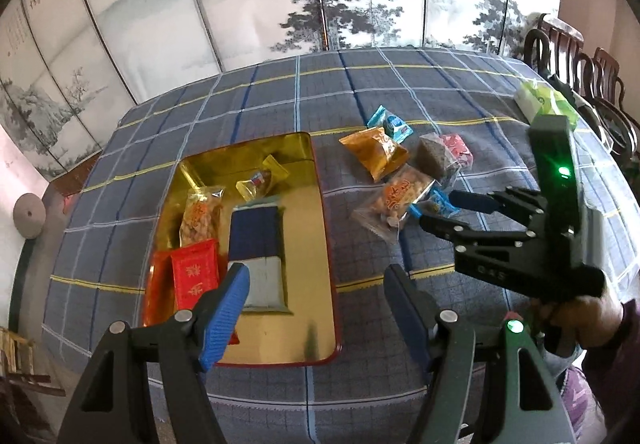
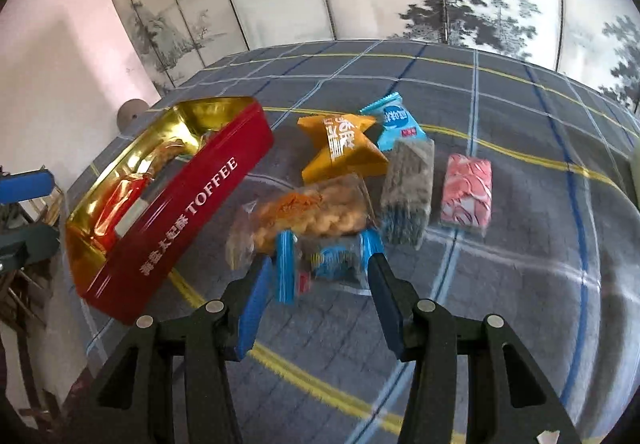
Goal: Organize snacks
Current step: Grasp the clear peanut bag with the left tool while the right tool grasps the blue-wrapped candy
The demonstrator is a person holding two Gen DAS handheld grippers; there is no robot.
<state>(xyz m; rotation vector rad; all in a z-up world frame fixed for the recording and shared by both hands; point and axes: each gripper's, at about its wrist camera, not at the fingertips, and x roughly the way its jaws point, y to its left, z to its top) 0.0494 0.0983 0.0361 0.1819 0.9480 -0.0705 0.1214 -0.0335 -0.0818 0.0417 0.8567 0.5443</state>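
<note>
The loose snacks lie in a small heap on the table with the blue-grey checked cloth (image 1: 400,92), in its middle part, to the right of the tin. Nearest to the right gripper (image 2: 316,284) is a small clear packet with blue ends (image 2: 326,262); it lies between the two blue-padded fingers, but they stand apart and the blur does not let me tell if they touch it. Behind it and touching it lies a clear bag of golden puffed pieces (image 2: 312,214). Further back are an orange pillow packet (image 2: 342,148) and a light blue packet (image 2: 396,122), and to the right a clear packet of dark grey bar (image 2: 408,190) and, just beside it, a pink wrapped bar (image 2: 466,190).

The red rectangular metal tin with gold inside (image 1: 324,244) stands near the left edge of the table. In it lie a red foil packet (image 1: 196,272), another bag of puffed pieces (image 1: 200,214), a yellow wrapped candy (image 1: 262,178) and a dark blue and grey flat packet (image 1: 256,256).

The left gripper (image 1: 316,296) hovers over the near end of the tin, its jaws wide apart and empty. A white and green soft pack (image 1: 546,104) lies near the far right edge of the table.
</note>
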